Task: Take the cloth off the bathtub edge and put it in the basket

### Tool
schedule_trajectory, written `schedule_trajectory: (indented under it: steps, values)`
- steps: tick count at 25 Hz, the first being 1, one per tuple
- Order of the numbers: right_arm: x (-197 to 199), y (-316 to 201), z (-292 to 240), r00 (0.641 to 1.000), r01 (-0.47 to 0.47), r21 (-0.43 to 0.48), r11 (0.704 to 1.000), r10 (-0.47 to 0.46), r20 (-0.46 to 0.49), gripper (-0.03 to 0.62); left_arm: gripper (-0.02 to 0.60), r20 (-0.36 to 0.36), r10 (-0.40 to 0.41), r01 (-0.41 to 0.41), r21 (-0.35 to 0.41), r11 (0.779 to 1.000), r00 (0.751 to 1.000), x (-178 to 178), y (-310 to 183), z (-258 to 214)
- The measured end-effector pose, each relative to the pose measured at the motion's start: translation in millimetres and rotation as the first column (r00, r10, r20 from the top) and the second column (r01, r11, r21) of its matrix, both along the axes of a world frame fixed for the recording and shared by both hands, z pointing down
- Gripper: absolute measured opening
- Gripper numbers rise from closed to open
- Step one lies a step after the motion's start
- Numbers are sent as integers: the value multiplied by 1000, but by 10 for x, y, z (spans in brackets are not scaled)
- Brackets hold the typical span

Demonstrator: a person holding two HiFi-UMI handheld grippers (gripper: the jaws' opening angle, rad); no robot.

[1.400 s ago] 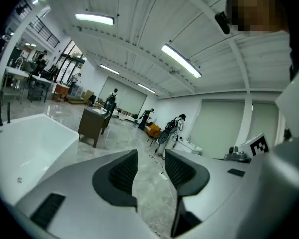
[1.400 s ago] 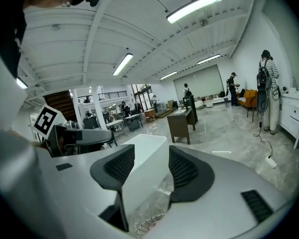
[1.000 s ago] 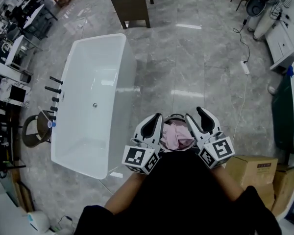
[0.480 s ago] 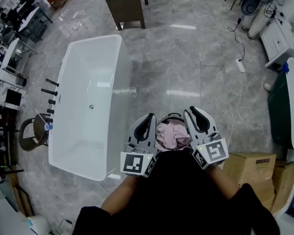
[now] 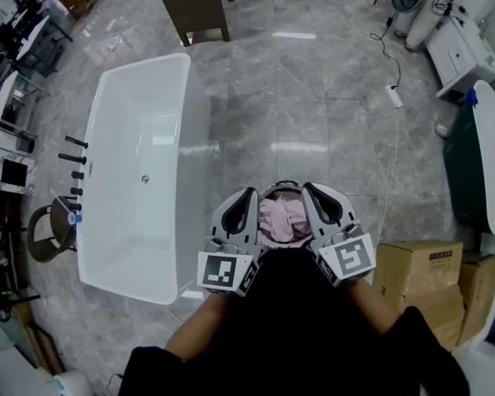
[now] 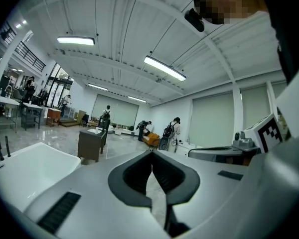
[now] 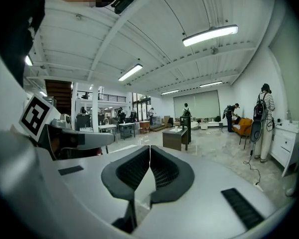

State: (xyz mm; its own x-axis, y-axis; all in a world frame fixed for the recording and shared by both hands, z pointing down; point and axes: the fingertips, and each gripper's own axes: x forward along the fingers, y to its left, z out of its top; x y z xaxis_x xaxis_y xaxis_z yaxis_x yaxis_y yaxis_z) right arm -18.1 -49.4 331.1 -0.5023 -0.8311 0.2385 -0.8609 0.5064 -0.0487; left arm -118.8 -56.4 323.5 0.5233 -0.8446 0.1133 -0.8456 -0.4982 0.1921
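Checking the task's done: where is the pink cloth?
Head view, lower centre: the cloth lies in the basket between the left claw and right claw, right of the bathtub.

Both grippers held side by side, near the body, pointing to the far side. Left gripper (image 5: 248, 193): fingers (image 6: 133, 174) pressed together at the tips, holding nothing. Right gripper (image 5: 308, 188): fingers closing, tips meeting, nothing between.
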Motion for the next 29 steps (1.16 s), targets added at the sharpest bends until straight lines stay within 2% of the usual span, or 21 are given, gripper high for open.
schedule_trajectory:
  steps: [3,9,17,21,29]
  values:
    - [30,50,13,999,-14,-15,1000,14,-30,31,15,6,36,-36,-7,999,999,93,40,28]
    - [103,134,4,999,-32,10,999,32,-10,31,15,12,66,-66,-18,998,998,171,102,39]
    - [198,194,8,999,-43,22,999,43,-15,31,15,21,75,-75,-14,997,997,264,178,53]
    - [211,200,0,999,-30,23,999,30,-20,29,15,25,51,-50,-40,998,998,253,166,65]
    - [215,214,24,999,-29,19,999,30,-31,29,15,9,52,-51,-25,998,999,199,168,121]
